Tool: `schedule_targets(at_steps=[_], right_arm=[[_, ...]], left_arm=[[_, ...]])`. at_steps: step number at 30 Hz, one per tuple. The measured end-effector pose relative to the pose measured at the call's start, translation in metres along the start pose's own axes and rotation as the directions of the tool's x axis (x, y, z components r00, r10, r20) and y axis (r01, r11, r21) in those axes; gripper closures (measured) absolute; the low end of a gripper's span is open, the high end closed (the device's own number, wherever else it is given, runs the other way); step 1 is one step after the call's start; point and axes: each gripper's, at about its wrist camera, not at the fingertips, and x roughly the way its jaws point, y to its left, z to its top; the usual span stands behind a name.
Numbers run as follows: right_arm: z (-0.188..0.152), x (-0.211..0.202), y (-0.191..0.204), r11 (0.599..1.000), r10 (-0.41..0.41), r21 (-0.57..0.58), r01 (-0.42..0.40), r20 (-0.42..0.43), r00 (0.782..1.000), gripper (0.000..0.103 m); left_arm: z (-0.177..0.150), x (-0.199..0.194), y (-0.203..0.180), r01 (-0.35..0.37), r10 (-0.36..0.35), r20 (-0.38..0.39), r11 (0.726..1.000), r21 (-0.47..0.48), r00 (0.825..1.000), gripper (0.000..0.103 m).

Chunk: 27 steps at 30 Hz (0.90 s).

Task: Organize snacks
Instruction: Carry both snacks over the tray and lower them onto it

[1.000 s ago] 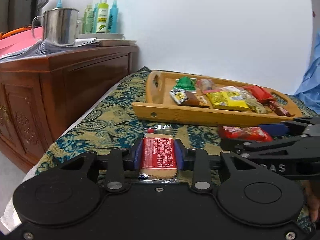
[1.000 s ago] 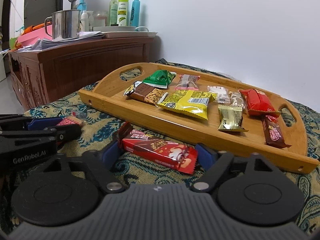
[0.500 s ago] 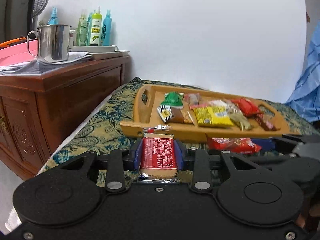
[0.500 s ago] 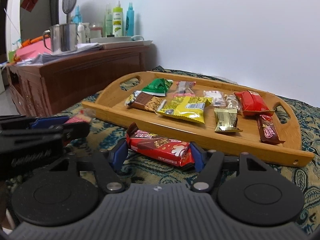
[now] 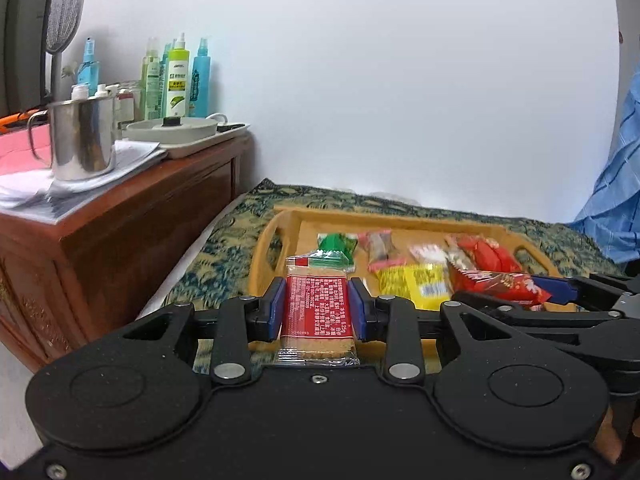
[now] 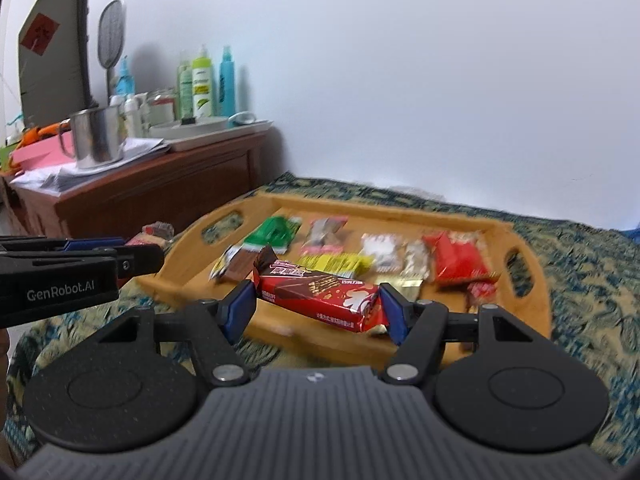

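Carrying one snack apiece, a person's two hand-held tongs hang above a patterned bed cover on the near side of a wooden tray [image 6: 532,304]. The left tongs [image 5: 317,310] are clenched on a clear-wrapped biscuit pack [image 5: 316,312] with a red label, gripped across its narrow width so that it stands lengthwise between the blue pads. The right tongs [image 6: 318,307] grasp a red chocolate wafer bar [image 6: 320,294] by its two ends, the bar lying crosswise and slightly tilted; that hold probably suits laying it flat among the wrappers. Inside the tray lie the sorted snacks: a green packet [image 6: 276,232], a yellow packet [image 6: 336,264], a red packet [image 6: 458,258] and several smaller sweets. A wooden cabinet [image 5: 120,240] with a steel mug [image 5: 82,138] and spray bottles stands to the left.

A second earlier, both snacks sat low, the wafer bar resting on the cover between wider-set pads. Since then the right tongs have been closing onto the bar's ends, and both tools have risen, so the tray now sits lower in each view. Delivery into the tray appears to be the step in hand.
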Motion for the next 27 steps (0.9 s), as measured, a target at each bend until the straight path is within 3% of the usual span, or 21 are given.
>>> schedule_targets(at_steps=[15,27], right_arm=[[0.065,0.044,-0.049,0.995,-0.019,0.095,0.021,-0.029,0.999,0.035],[0.084,0.08,-0.065,0.995,-0.032,0.09,0.037,-0.066,0.997,0.035]], left_arm=[[0.068,0.072,-0.017,0.018,-0.019,-0.066,1.0,-0.012,0.998,0.072],[0.087,0.123,-0.015,0.027,-0.033,-0.123,0.999,-0.045,0.992,0.072]])
